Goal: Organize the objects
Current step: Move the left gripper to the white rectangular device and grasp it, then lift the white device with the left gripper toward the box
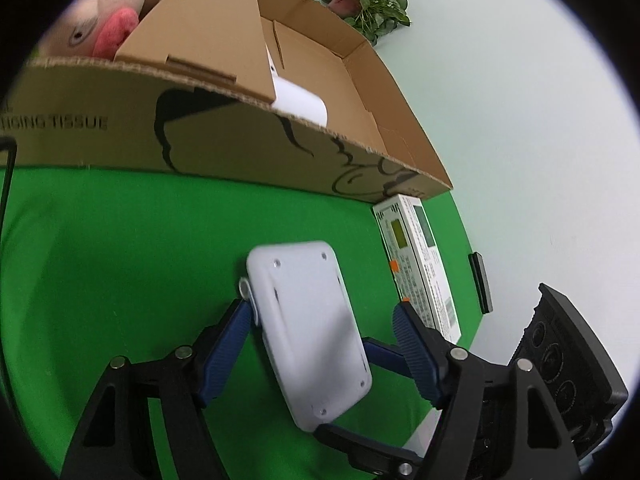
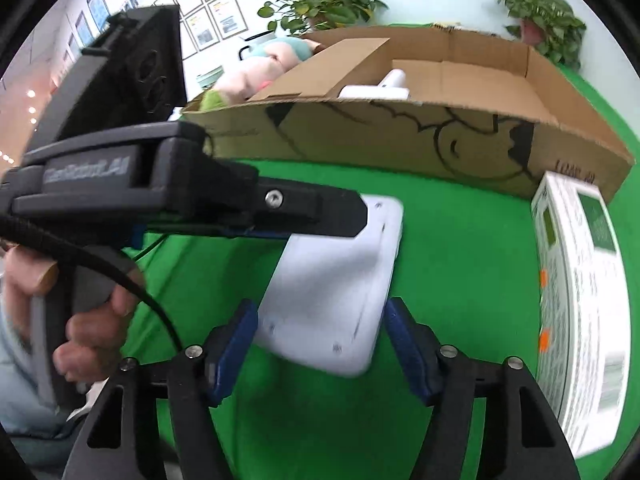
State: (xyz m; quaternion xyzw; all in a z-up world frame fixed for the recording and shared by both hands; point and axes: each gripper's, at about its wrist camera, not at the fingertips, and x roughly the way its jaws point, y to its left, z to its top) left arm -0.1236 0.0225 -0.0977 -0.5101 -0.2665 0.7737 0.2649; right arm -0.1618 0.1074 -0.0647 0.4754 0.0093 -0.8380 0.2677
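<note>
A flat white plastic device [image 1: 310, 330] with rounded corners is tilted above the green cloth. My left gripper [image 1: 322, 320] straddles it, its left pad touching the device's edge and the right pad standing apart. In the right wrist view my right gripper [image 2: 320, 330] is closed on the near end of the same device [image 2: 336, 292], one pad against each side. The left gripper's black finger [image 2: 312, 212] lies across its far end. A large open cardboard box [image 1: 248, 136] stands behind, also in the right wrist view [image 2: 400, 140], with white items inside [image 1: 300, 100].
A white printed carton [image 1: 420, 264] lies on the green cloth right of the device, also in the right wrist view [image 2: 576, 300]. A plush toy [image 2: 256, 68] sits at the box's left end. Potted plants [image 2: 320, 4] stand behind. A small black object [image 1: 480, 280] lies near the table edge.
</note>
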